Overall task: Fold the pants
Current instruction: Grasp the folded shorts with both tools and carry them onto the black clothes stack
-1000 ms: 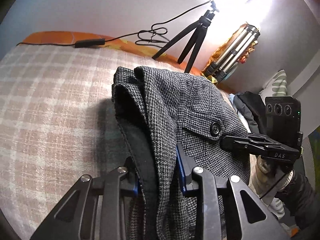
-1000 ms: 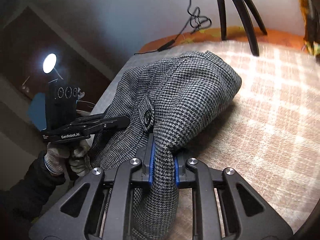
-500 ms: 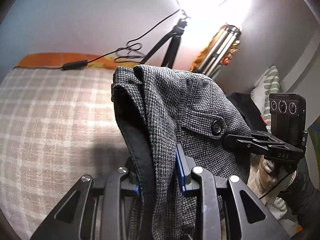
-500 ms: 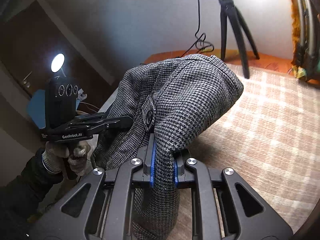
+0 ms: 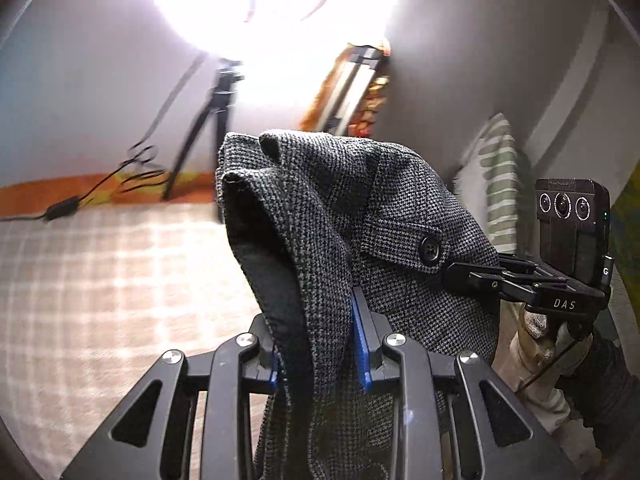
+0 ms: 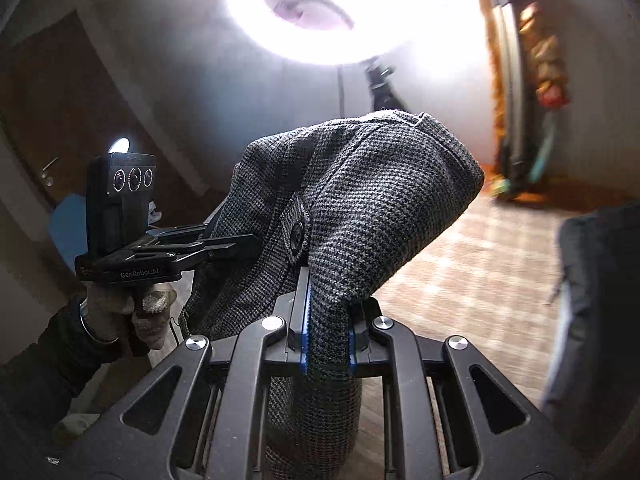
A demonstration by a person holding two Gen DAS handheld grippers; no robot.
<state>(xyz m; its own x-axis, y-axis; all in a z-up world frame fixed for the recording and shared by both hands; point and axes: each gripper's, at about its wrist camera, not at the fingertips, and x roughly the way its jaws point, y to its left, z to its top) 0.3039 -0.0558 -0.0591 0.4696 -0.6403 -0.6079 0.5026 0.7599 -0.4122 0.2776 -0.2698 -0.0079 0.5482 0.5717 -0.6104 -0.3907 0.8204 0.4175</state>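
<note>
The grey houndstooth pants [image 5: 384, 216] hang bunched in the air between both grippers, pocket button [image 5: 430, 249] facing out. My left gripper [image 5: 318, 344] is shut on a fold of the waistband, with dark lining showing. My right gripper [image 6: 326, 332] is shut on another fold of the pants [image 6: 380, 208]. Each gripper shows in the other's view, the right one [image 5: 452, 272] at the right and the left one [image 6: 252, 246] at the left, both against the cloth. The pants are held above the plaid bed cover [image 5: 100, 280].
A very bright ring light [image 5: 256, 0] on a black tripod [image 5: 212, 120] stands at the bed's far edge, its cable [image 5: 120, 176] trailing left. A second folded tripod [image 5: 344, 84] leans by the wall. A striped pillow [image 5: 496, 176] lies right. A dark door [image 6: 60, 120] is left.
Both grippers have lifted the pants higher and tilted upward; the bed has dropped lower in view and the ring light now fills the top. Both grips are unchanged.
</note>
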